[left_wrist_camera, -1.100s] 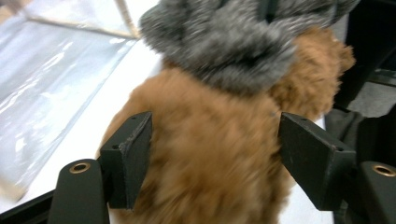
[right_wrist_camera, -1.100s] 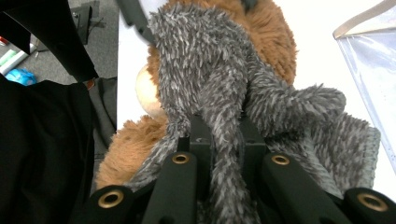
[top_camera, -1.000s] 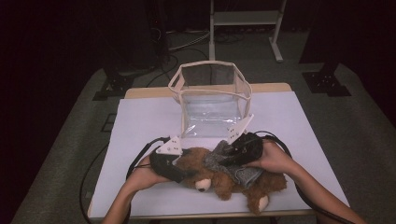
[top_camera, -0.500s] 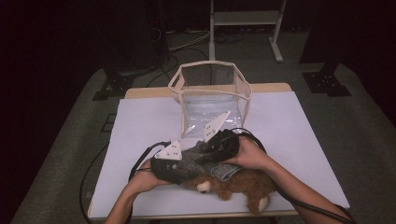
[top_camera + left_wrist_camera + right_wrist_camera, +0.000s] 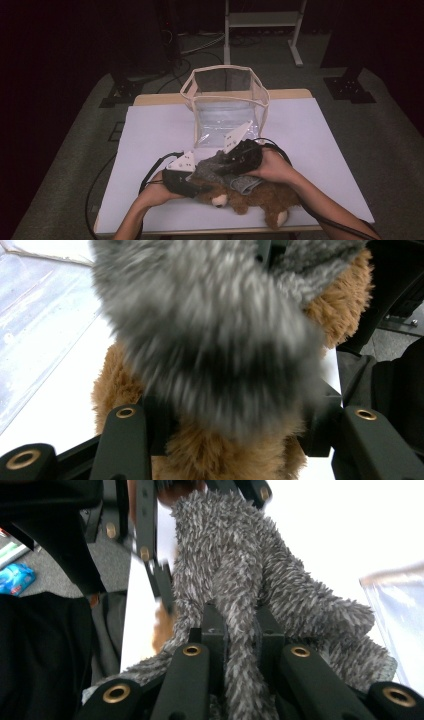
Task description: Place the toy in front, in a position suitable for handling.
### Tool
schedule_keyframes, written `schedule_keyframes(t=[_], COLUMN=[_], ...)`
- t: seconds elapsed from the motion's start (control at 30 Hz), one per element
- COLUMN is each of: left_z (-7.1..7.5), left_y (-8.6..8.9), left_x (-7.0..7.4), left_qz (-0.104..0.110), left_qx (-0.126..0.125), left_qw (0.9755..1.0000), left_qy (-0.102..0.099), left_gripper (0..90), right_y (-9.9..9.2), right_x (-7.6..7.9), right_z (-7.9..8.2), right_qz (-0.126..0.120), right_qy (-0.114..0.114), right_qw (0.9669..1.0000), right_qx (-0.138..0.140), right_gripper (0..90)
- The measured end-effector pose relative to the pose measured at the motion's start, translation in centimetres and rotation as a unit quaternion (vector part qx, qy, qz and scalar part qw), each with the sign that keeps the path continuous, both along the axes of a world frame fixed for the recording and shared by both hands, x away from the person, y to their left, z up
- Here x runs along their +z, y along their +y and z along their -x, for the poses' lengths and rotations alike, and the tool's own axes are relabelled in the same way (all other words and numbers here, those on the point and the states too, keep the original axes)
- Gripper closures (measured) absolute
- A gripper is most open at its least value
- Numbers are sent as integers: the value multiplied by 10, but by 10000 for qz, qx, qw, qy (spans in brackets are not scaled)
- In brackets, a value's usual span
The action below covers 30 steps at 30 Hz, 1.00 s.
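High view is showing the person's left gripper [image 5: 192, 186] lying low at the left of the near bench [image 5: 150, 130] edge, its jaws having just been closing, with the brown plush bear [image 5: 265, 197] and the fuzzy grey sock [image 5: 217, 167] between them. In the left gripper view, the two black jaws are standing on either side of the bear's brown fur and the blurred grey sock that is hanging over it; whether the pads are actually pressing on the fur I cannot tell. Just to the right, the sock is stretching between the two grippers, draped over the bear's upper body, while the bear is lying on its side along the near edge of the bench. Farther right, the right gripper [image 5: 239, 156] is clamping the sock, and in the right gripper view its jaws are sitting close together with a strand of grey pile pinched between them. Behind both grippers, a clear plastic bin [image 5: 227, 102] with a cream rim is standing upright near the middle of the bench, well apart from the bear.
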<state>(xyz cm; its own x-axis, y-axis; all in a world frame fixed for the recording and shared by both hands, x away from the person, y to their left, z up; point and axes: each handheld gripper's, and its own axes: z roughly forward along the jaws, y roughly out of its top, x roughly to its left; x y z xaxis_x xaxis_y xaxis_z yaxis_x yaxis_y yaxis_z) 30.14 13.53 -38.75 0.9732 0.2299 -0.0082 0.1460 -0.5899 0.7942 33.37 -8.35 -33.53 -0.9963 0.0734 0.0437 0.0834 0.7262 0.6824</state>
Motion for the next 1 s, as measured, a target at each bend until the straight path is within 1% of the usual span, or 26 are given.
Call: schedule_keyframes(t=[0.03, 0.13, 0.2, 0.3, 0.37, 0.4, 0.43, 0.57, 0.6, 0.7, 0.77, 0.8, 0.87, 0.93, 1.0], left_z=[0, 1, 1, 0, -1, -1, 0, 0, 0, 0, 1, 1, 1, 1, 1], left_y=[1, 3, 3, 4, 5, 5, 5, 6, 6, 5, 5, 5, 4, 4, 4], left_x=[0, -1, -2, -2, -2, -2, -2, -2, -2, -1, 0, 0, 0, 1, 1], left_qz=[-54, -52, -37, -7, -13, -19, -15, -3, -6, -44, -64, -83, -98, -113, -129], left_qx=[8, 34, 61, 79, 76, 91, 105, 140, 144, 150, 138, 127, 118, 104, 91], left_qw=[10000, 10000, 10000, 10000, 10000, 9999, 9999, 9999, 9999, 9998, 9999, 9999, 9999, 9999, 9998], left_qy=[6, 10, 8, 42, 52, 54, 60, 88, 92, 90, 76, 66, 68, 75, 76], left_gripper=[454, 462, 465, 467, 469, 469, 469, 468, 467, 467, 467, 467, 467, 467, 466], right_y=[4, 8, 4, -12, -22, -29, -34, -53, -59, -70, -78, -82, -90, -96, -101], right_x=[0, -1, -2, -2, -2, -2, -1, -1, 0, -1, -2, -2, 1, 3, 2], right_z=[0, 0, -1, -3, -1, 2, 4, 16, 19, 27, 30, 30, 27, 22, 14], right_qz=[35, 81, 108, 198, 232, 219, 207, 112, 109, 140, 143, 158, 63, -80, -210], right_qy=[-27, -60, -37, 26, 26, 55, 47, 26, 3, 28, 37, 47, -4, -41, -18], right_qw=[10000, 9999, 9999, 9997, 9996, 9996, 9997, 9997, 9997, 9996, 9996, 9995, 9992, 9980, 9960], right_qx=[20, 41, 5, -119, -166, -183, -155, -206, -209, -223, -236, -274, -402, -621, -871], right_gripper=[794, 795, 794, 794, 794, 794, 794, 794, 794, 794, 794, 793, 793, 793, 791])
